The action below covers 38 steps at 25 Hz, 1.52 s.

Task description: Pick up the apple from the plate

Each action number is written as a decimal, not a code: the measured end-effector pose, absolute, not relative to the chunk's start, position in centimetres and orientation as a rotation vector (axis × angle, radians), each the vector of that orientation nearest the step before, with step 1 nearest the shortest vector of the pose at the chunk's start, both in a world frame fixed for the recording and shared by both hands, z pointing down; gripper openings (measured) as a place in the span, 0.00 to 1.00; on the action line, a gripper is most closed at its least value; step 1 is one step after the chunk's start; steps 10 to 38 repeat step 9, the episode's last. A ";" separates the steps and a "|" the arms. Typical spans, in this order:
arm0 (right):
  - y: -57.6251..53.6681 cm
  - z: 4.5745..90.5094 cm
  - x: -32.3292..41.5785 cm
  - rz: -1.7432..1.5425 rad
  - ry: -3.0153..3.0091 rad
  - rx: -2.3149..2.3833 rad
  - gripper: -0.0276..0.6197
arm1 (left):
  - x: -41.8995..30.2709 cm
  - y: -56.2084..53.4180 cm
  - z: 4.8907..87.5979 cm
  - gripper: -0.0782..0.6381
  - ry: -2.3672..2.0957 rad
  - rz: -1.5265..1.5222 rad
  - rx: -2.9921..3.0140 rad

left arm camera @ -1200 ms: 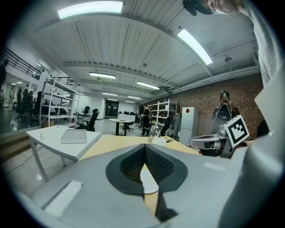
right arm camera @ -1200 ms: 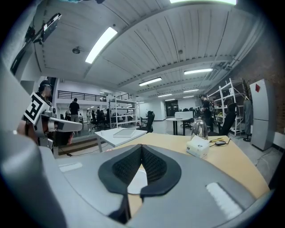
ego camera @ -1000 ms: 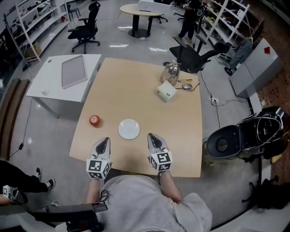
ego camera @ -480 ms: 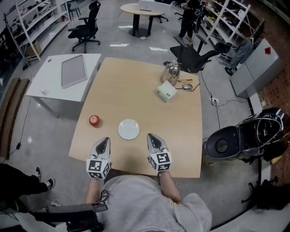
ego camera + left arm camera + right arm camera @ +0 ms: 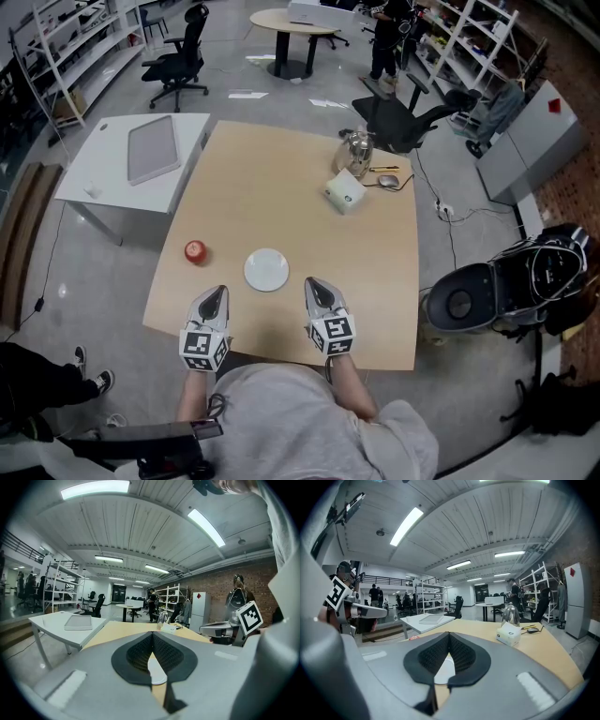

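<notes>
At the far left, a white side table [image 5: 94, 178] is seen beside the wooden table [image 5: 272, 197], with a flat grey tablet [image 5: 153, 145] lying on it. On the wooden table's left part the red apple [image 5: 195, 250] is found resting directly on the wood, to the left of the plate and apart from it, not on it.

The left gripper [image 5: 217, 291] is held low over the near edge, behind the apple and the plate. In the left gripper view its jaws are seen brought together at the tips with nothing clamped between them; only the plate's white shows through the gap below the tips.

The white plate [image 5: 267, 269] is set between the two grippers' lines, slightly ahead of them, and it is bare.

The right gripper [image 5: 312, 282] is held beside the plate's right edge. Its jaws are likewise closed on nothing.

Farther back and to the right, a white box [image 5: 344, 190], a metal kettle [image 5: 356, 147] and a computer mouse [image 5: 387, 178] are grouped near the table's far corner.
</notes>
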State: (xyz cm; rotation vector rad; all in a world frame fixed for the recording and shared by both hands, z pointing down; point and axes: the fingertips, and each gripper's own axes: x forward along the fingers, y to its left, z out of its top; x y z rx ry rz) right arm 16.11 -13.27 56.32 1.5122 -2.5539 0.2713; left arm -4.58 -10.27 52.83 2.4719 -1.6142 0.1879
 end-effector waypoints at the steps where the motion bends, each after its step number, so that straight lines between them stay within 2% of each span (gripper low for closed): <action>1: -13.3 56.3 16.1 0.271 -2.554 1.512 0.05 | -4.6 -10.3 52.8 0.14 -1.614 0.188 2.473; 38: -13.4 56.5 16.2 0.273 -2.553 1.514 0.05 | -4.7 -10.3 53.2 0.14 -1.613 0.190 2.466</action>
